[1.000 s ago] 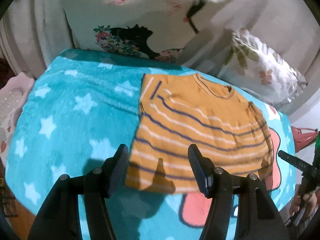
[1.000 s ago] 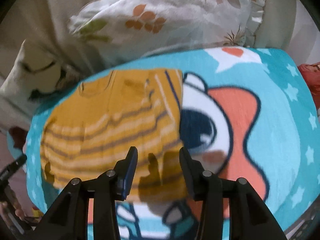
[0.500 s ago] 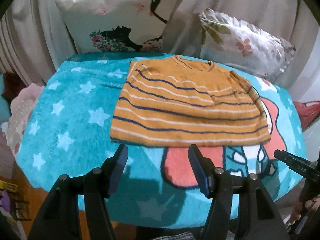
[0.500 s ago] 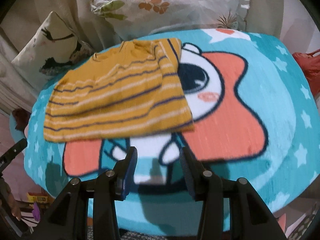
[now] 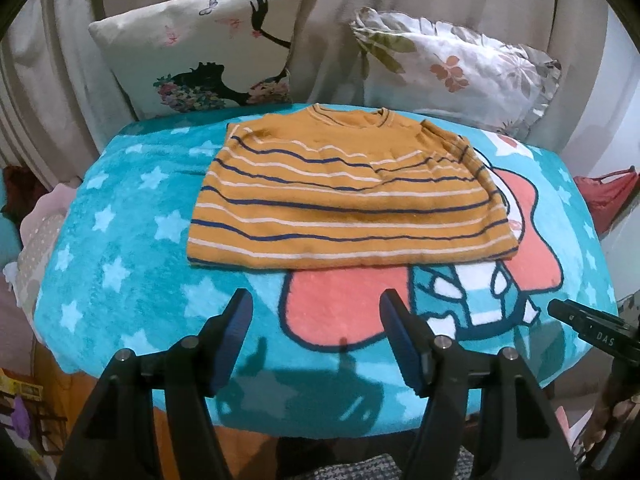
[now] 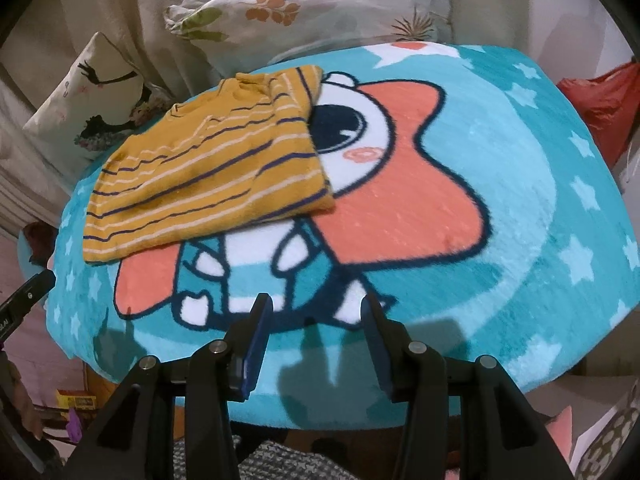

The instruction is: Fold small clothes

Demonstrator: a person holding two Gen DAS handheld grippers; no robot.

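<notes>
Left wrist view shows the left gripper (image 5: 316, 316) with 2 jaws opening on nothing, the right gripper (image 6: 316, 316) apart and empty too, and farther ahead the striped shirt (image 5: 344, 204) lying sideways on the blue blanket (image 5: 120, 248).

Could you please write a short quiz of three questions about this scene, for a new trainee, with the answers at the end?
1. True or false: the striped shirt lies on the teal blanket with its neckline toward the pillows.
2. Multiple choice: what is between the jaws of the right gripper? A) the shirt's hem B) a pillow corner C) nothing, only blanket shows behind the gap
3. Fill in: the shirt's sleeves are folded ____ over its body.

Key: 1 true. 2 C. 3 inward. Both the left gripper and the right one hover off the shirt, near the blanket's front edge; the left jaws are opening with nothing between them.
</notes>
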